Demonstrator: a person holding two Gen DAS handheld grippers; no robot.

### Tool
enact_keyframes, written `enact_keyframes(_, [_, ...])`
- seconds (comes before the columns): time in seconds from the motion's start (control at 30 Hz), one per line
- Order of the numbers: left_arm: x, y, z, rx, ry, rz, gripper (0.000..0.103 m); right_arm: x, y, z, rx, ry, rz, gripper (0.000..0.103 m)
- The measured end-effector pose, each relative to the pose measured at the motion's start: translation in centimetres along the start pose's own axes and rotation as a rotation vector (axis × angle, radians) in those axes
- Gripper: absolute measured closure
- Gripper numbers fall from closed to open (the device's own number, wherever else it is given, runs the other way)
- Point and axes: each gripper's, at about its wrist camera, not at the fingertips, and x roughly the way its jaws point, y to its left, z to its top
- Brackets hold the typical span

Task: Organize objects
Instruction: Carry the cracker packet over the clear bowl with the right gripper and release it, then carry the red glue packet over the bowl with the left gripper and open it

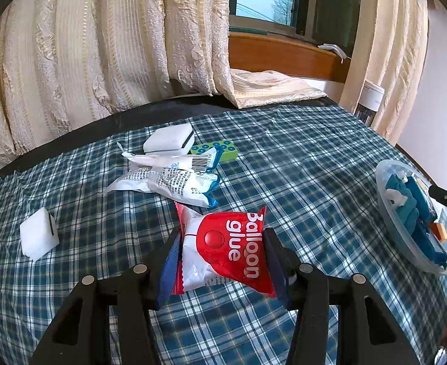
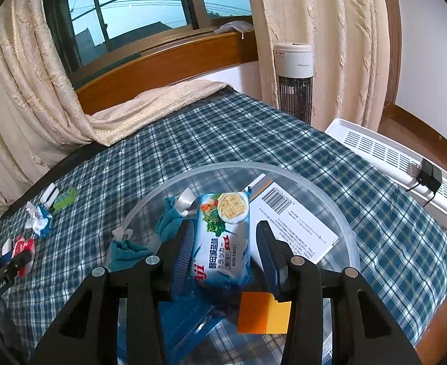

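With the left gripper point(image 1: 221, 258) clamped on the Balloon glue packet point(image 1: 223, 252) at lower centre, carry it level to the clear plastic bowl point(image 1: 406, 237) at frame right, while the right gripper point(image 2: 223, 258), fingers spread around the cracker pack point(image 2: 223, 237), withdraws first.

Left wrist cam sits low, close over the plaid tablecloth point(image 1: 284, 158), facing the curtain. Right wrist cam hovers right above the clear bowl point(image 2: 339, 210), facing the window. Both catch tablecloth and bowl.
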Motion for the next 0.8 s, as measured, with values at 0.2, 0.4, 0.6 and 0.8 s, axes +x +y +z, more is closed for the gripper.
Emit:
enact_keyframes(0.2, [-0.2,-0.4,0.0,0.010,-0.003,0.000,0.048,-0.3,0.1,-0.4,-0.020,0.011,0.014,0.059])
enact_keyframes(0.4, [-0.5,-0.9,0.1,0.007,0.004,-0.008,0.048,0.3,1.5,-1.1,-0.152,0.040,-0.034,0.057])
enact_keyframes(0.6, [-1.3,-2.0,0.0,0.009,0.006,-0.024,0.048,1.1,0.4,-1.6,-0.158,0.074,-0.063,0.057])
enact_keyframes(0.8, [-2.3,-4.4,0.0,0.040,-0.006,-0.054,0.048,-0.1,-1.3,-1.6,-0.106,0.037,-0.031,0.057])
